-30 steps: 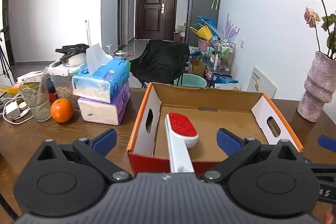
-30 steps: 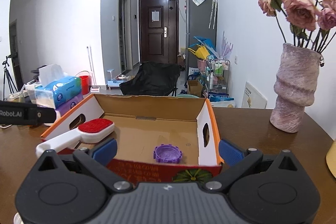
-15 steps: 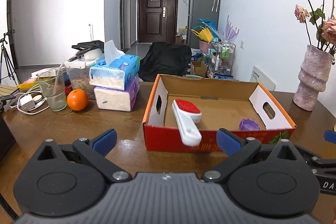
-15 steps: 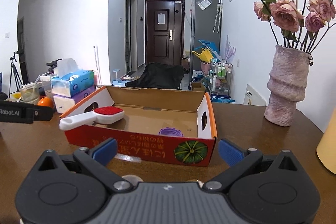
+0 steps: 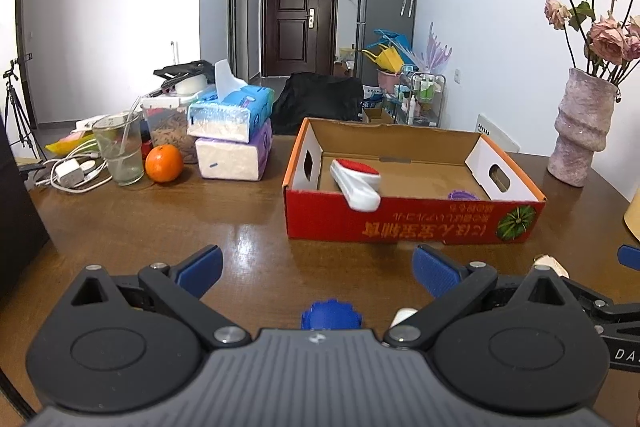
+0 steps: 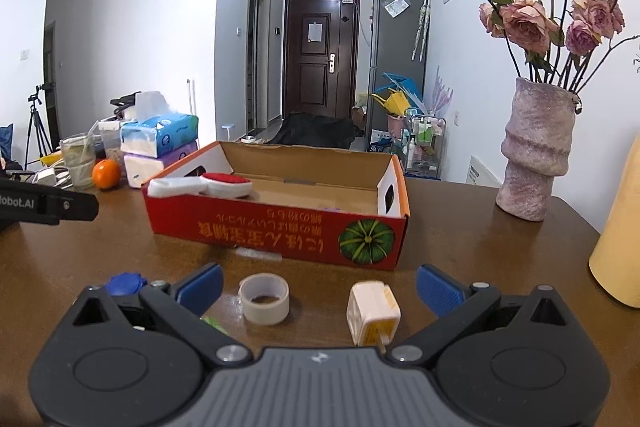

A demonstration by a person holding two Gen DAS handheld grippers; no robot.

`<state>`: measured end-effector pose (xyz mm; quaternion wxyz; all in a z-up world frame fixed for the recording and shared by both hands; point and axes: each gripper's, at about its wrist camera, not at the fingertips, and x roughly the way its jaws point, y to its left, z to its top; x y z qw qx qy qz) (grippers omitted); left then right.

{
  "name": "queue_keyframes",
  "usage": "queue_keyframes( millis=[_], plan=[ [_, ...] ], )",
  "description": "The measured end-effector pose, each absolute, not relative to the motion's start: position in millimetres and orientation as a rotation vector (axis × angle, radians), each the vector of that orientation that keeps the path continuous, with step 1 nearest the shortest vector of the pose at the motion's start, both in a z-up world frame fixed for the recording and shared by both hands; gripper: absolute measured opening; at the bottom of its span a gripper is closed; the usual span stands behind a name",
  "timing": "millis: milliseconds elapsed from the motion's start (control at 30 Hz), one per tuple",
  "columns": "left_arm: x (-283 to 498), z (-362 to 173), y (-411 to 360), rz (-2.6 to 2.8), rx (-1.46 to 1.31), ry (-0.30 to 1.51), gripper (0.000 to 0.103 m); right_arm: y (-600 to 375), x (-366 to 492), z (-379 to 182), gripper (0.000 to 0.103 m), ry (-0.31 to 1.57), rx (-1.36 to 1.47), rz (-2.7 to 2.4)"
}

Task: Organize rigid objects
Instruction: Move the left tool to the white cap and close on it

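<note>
1. The lint brush (image 5: 356, 183) is lying inside the red cardboard box (image 5: 412, 223), but its white handle is leaning over the front wall. I judge that a bump against the box could tip it out onto the table (image 5: 160, 227).
2. The blue cap (image 5: 331, 314) is sitting very close under the left gripper (image 5: 318, 269), partly hidden by the gripper body. A grasp from this low angle could push the cap away instead of catching it, because the cap is low and round.
3. The tape roll (image 6: 264, 298) and the white plug adapter (image 6: 373, 311) are lying between the fingers of the right gripper (image 6: 319, 285), well apart from each other. If the jaws are closing here, they could catch both things or squeeze neither one firmly.
4. The adapter is lying tilted, so I think it could turn when the pads are pressing on it.
5. The left gripper is standing with its jaws wide apart and is holding nothing. It is pointing forward at the box, low over the table.
6. The right gripper is also released, empty, level and low, with its fingers on both sides of the loose things in front of the box.
7. A purple cap (image 5: 463, 195) is lying inside the box, near its front wall.
</note>
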<state>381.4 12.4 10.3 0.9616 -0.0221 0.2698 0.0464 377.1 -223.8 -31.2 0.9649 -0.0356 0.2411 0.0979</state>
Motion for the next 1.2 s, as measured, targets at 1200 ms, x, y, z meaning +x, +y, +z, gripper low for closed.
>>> queue_keyframes(
  millis=[1200],
  plan=[
    [318, -63, 9, 0.071, 0.002, 0.665, 0.103, -234, 313, -79, 0.103, 0.545, -0.037, 0.125]
  ],
)
